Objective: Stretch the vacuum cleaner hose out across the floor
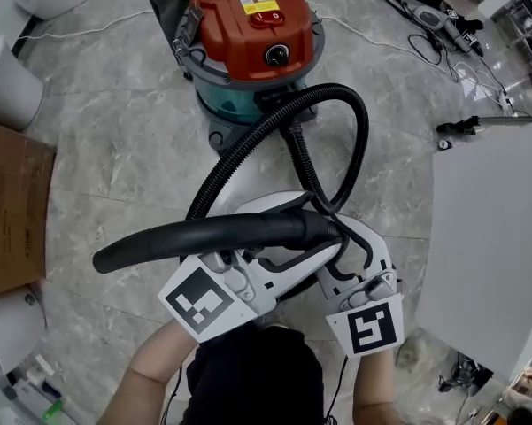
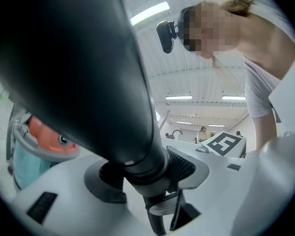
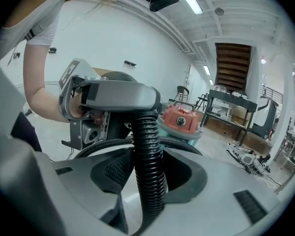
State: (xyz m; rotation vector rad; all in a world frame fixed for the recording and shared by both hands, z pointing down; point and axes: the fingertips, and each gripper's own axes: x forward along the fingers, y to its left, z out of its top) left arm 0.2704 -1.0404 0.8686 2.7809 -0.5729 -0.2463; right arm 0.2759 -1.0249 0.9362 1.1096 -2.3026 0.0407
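Black hose (image 1: 239,153): one; left gripper (image 2: 142,167) jaws clamp smooth end; right gripper (image 3: 147,177), ribbed stretch.

We see a brown cardboard box (image 1: 9,211) at the left edge and a white panel (image 1: 487,237) at the right. Black cables (image 1: 422,42) lie on the grey marble floor (image 1: 115,149).
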